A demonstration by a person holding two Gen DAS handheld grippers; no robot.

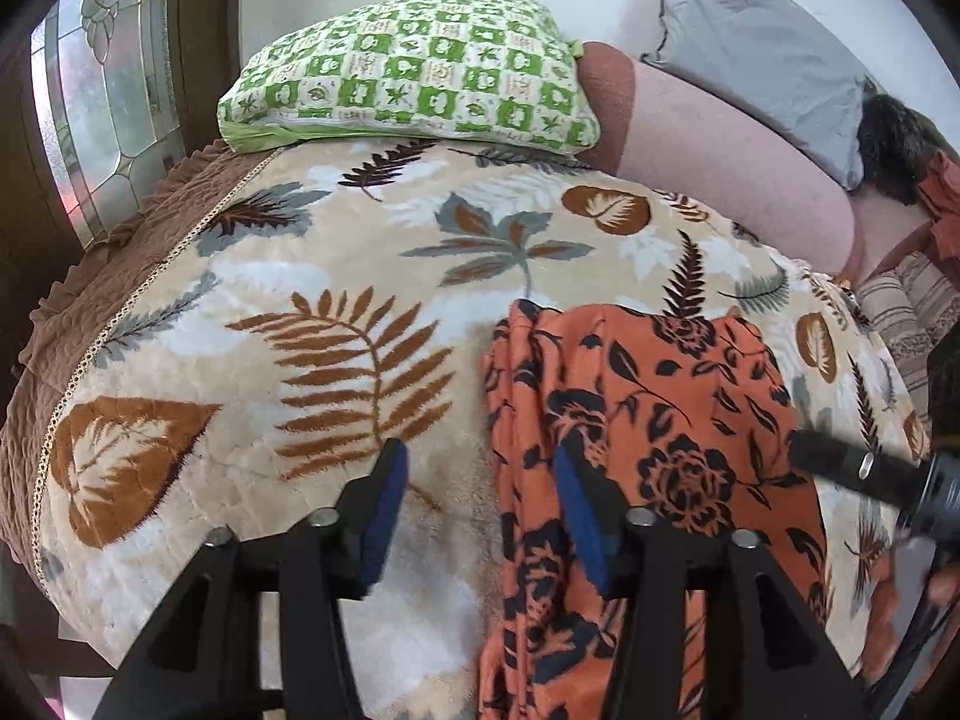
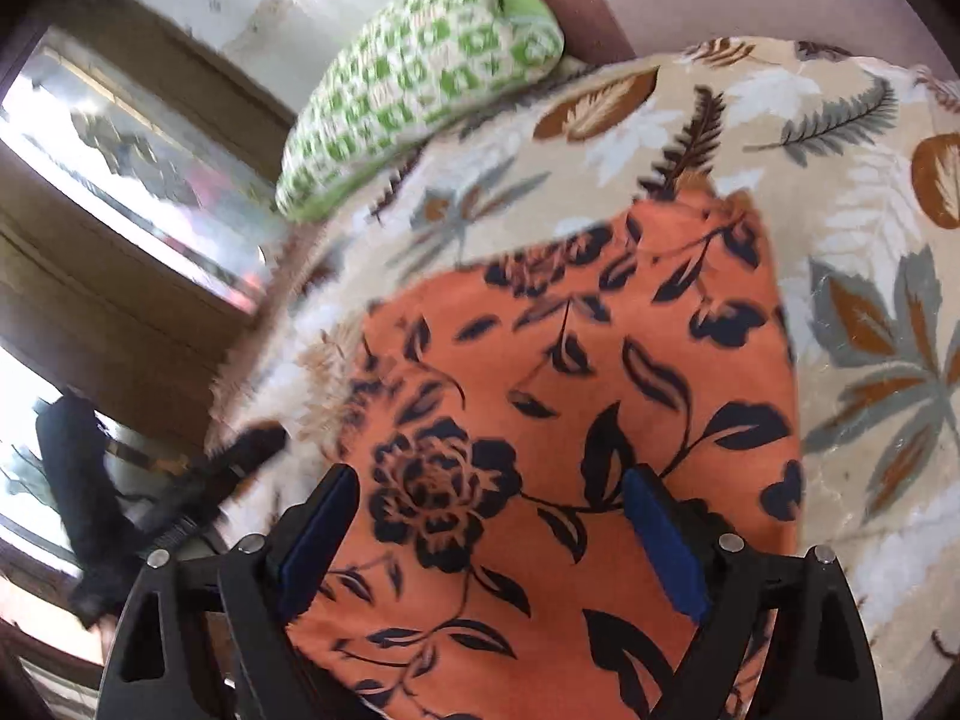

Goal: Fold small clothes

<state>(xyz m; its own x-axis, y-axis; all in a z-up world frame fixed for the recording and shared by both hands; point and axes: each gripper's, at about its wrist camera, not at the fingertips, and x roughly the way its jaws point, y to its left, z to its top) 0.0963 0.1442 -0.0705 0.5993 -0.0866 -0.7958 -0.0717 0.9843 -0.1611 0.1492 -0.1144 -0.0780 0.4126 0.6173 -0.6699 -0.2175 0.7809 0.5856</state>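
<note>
Both sets of fingers are spread wide and hold nothing. Your left gripper (image 1: 480, 516) has one blue pad over the blanket and the other blue pad over the left edge of the cloth. Your right gripper (image 2: 492, 534) hangs over the middle of the cloth, with its pads on either side of a big dark flower. You cannot tell from these views if any pad touches the cloth.

Now look from the biggest thing down. You are working on a bed with a soft leaf blanket (image 1: 252, 372) spread on top. At the far end sits a green and white pillow (image 1: 408, 78), with a gray pillow (image 1: 756, 54) off to the right. Some more clothes (image 1: 942, 192) seem to be piled at the far right, but they are too small to tell well.

The orange flowered garment (image 1: 660, 396) lies on the blanket, close to you. It looks like a long strip. Its left side is bunched in soft wrinkles, so I think one long fold may be done. The right wrist view shows it smooth and flat (image 2: 600, 360).

I think you are near the middle. It likely needs another fold to make it short and neat. The other clothes may need folding too.
</note>
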